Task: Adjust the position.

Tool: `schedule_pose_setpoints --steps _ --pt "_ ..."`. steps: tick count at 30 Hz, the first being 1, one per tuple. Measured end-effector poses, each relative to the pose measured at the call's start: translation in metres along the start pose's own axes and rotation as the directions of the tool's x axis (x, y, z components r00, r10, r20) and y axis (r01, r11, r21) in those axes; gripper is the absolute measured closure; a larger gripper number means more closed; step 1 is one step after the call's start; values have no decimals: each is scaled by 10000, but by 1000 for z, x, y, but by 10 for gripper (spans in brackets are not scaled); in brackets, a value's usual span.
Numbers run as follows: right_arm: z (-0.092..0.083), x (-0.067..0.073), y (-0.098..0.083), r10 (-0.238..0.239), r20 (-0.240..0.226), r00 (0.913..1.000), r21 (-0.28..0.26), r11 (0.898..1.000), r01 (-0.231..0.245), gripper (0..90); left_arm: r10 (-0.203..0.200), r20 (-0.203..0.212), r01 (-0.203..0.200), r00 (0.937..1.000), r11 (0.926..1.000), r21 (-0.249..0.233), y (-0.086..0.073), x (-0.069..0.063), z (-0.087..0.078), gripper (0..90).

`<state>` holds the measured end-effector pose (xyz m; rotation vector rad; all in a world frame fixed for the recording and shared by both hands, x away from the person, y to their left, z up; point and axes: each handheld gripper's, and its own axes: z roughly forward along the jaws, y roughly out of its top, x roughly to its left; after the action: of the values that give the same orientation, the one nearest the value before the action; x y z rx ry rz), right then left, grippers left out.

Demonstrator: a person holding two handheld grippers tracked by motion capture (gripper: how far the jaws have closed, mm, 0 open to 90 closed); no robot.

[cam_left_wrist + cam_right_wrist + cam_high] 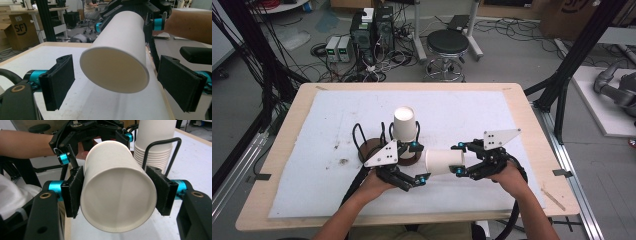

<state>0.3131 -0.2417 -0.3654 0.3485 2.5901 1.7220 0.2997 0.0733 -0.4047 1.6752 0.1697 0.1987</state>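
**Right gripper holds a paper cup sideways between open left jaws**

Nearest the person, both forearms come in from the bottom edge of the high view. Right gripper (pixel 457 159) is clamped on a white paper cup (pixel 443 162), cup lying on its side above the white mat (pixel 312 185), closed bottom toward the left gripper (pixel 419 161). In the right gripper view the two pads (pixel 75 192) press on opposite sides of the cup (pixel 117 195) near its open rim, mouth facing the camera.

Left gripper: jaws spread wide, holding nothing. In the left gripper view the cup's flat bottom (pixel 113 70) hangs between the two pads (pixel 58 80), clear gap on each side, no contact. Right gripper (pixel 130 10) shows behind it, gripping the far end.

Just beyond the left gripper, a stack of cups (pixel 404 125) stands upside down in a black wire holder (pixel 359 137) on a brown round base. In the right gripper view the stack (pixel 155 147) sits just beside the held cup, to the right, wire loop (pixel 162 147) around it.

Farther back: wooden table edge (pixel 412 86), then a black stool (pixel 447 45) and computer boxes (pixel 372 27) on the floor.
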Motion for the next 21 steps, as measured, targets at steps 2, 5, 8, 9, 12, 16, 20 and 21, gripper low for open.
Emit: schedule_pose_setpoints --steps 2,5,8,9,12,16,20,21 --pt "1 0 -1 -7 -99 10000 -110 9999 6 349 32 -9 -32 10000 10000 -72 0 0 0 144" --pt "1 1 -2 57 -196 9998 -213 9998 -61 349 88 80 -87 9999 9999 -115 0 0 1 144" --pt "2 1 -3 111 -257 9996 -271 9996 -118 349 130 202 -128 9997 9999 -92 0 -2 3 144" --pt "2 1 -3 121 -305 9995 -286 9995 -129 349 131 242 -128 9996 9999 -109 0 -2 4 144" --pt "4 1 -3 88 -363 9993 -225 9997 -96 349 201 308 -197 9993 9997 -133 1 -3 6 144" --pt "6 2 -3 110 -602 9981 -402 9991 -134 349 258 425 -256 9988 9996 -72 0 -4 10 144" --pt "6 1 -3 337 -962 9948 -730 9965 -408 349 260 494 -261 9984 9997 14 0 -5 11 144" --pt "6 0 -4 354 -952 9948 -689 9967 -420 349 265 484 -267 9985 9996 27 0 -5 11 144"
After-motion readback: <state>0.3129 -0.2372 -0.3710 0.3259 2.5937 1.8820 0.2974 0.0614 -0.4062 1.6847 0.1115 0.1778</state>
